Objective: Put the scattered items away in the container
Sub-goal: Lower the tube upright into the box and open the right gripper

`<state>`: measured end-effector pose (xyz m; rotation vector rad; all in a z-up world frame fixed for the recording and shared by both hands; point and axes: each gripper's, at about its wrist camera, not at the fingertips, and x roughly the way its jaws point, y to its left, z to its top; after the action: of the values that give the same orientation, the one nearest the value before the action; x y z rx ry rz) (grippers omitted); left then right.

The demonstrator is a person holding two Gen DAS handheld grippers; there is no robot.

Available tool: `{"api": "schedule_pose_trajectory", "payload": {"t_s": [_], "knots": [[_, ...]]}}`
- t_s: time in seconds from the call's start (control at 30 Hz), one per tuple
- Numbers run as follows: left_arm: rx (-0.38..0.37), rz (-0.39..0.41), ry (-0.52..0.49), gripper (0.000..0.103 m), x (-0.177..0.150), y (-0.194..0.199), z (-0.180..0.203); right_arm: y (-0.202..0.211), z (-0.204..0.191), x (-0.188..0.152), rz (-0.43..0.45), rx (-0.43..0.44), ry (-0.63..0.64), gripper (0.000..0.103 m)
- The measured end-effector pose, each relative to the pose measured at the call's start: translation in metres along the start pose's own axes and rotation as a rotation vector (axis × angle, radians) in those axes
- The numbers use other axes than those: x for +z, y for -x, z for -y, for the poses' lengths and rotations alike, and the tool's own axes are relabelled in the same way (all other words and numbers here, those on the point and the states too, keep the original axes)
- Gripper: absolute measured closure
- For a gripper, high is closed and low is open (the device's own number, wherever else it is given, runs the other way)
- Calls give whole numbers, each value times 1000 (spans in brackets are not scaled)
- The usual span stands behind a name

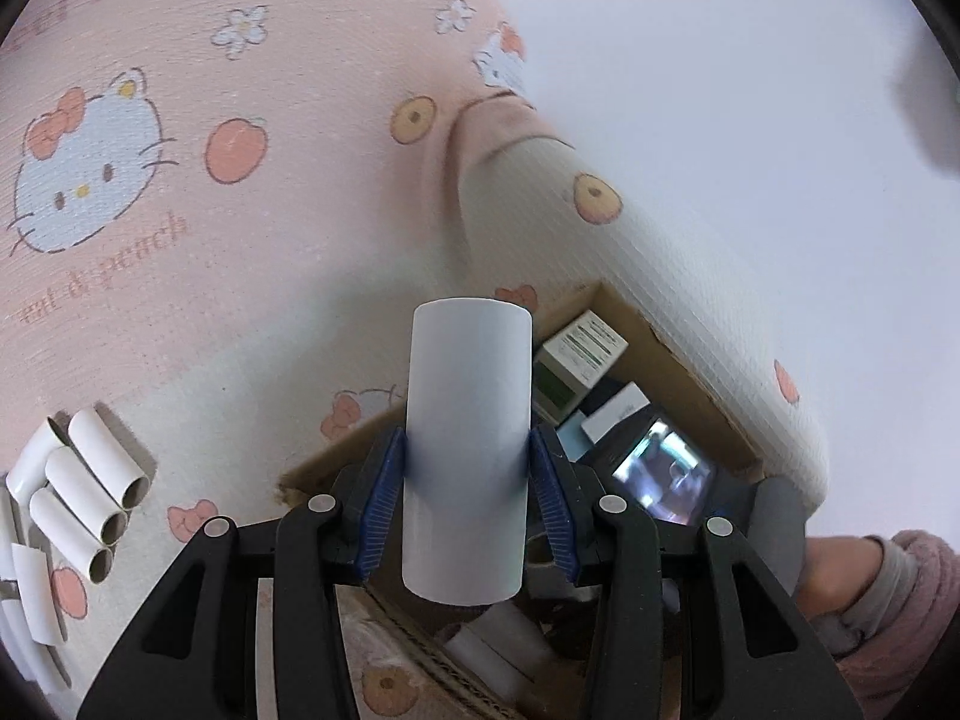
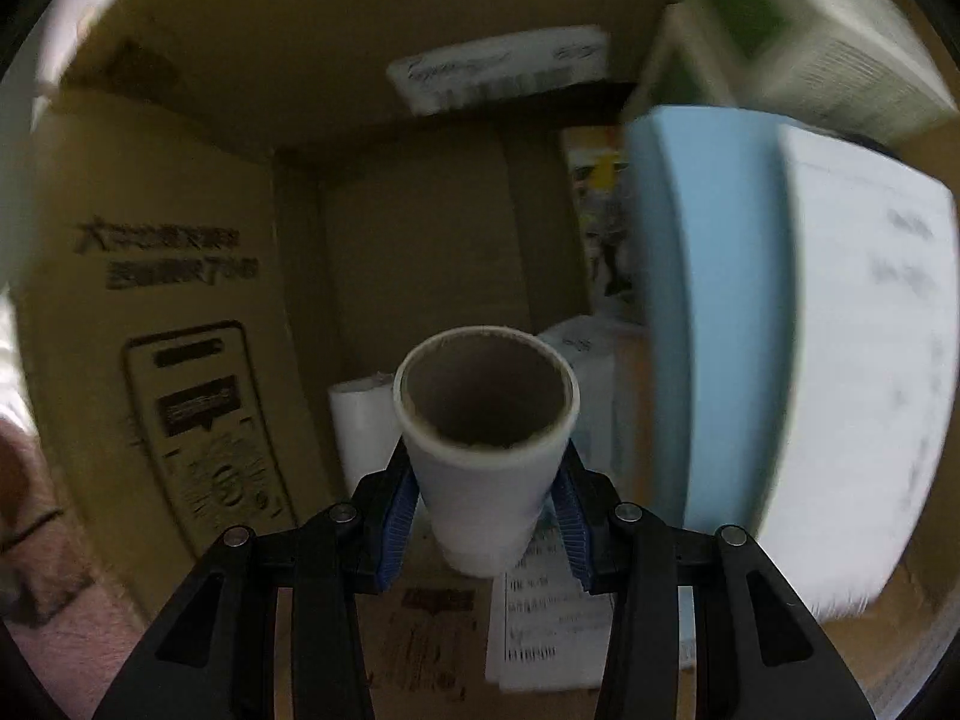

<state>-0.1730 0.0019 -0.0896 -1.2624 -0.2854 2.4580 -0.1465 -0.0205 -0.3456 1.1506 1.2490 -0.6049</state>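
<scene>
My left gripper has its blue pads pressed against both sides of a white paper tube, which stands lengthwise between the fingers, above the edge of an open cardboard box. Only this view shows the surroundings: a pink Hello Kitty blanket under everything, and a cluster of loose white tubes lying on it at the far left, well apart from the box. Inside the box I see a green-and-white carton, and lower down what looks like another white tube, though the fingers hide most of it.

The right wrist view gives the inside of the box instead. My right gripper is closed around a second white tube, whose open brown-lined end faces the camera. It sits low within the box's brown printed walls. A light blue box stands just beside it on the right, blurred, and a white roll lies behind it to the left. A printed slip rests on the floor beneath.
</scene>
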Motion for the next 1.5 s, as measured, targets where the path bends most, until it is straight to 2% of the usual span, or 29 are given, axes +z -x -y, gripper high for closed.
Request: {"api": "schedule_pose_trajectory", "payload": {"t_s": [0.13, 0.27, 0.47, 0.7, 1.03, 1.23, 1.37, 1.4, 1.43, 1.5], "knots": [[-1, 5, 23, 56, 3, 0, -5, -8, -14, 2, -45, -69, 108, 63], [2, 10, 28, 56, 4, 3, -6, -10, -21, -3, -50, -127, 191, 63], [-15, 22, 46, 56, 5, 9, -10, -21, -10, -25, -114, -125, 204, 63], [-18, 26, 57, 56, 4, 10, -12, -15, 1, -39, -114, -123, 246, 65], [-33, 23, 53, 56, 5, 13, -10, -14, 9, -54, -205, -185, 372, 67], [-49, 14, 61, 56, 5, 9, -14, 13, 15, -57, -203, -216, 425, 67], [-48, 16, 63, 56, 4, 11, -15, 33, 23, -49, -180, -155, 422, 67], [-46, 16, 63, 56, 4, 12, -16, 36, 25, -45, -171, -128, 407, 68], [-45, 19, 65, 56, 4, 13, -16, 35, 27, -43, -170, -123, 406, 80], [-48, 18, 64, 56, 4, 13, -17, 28, 30, -41, -195, -109, 388, 91]]}}
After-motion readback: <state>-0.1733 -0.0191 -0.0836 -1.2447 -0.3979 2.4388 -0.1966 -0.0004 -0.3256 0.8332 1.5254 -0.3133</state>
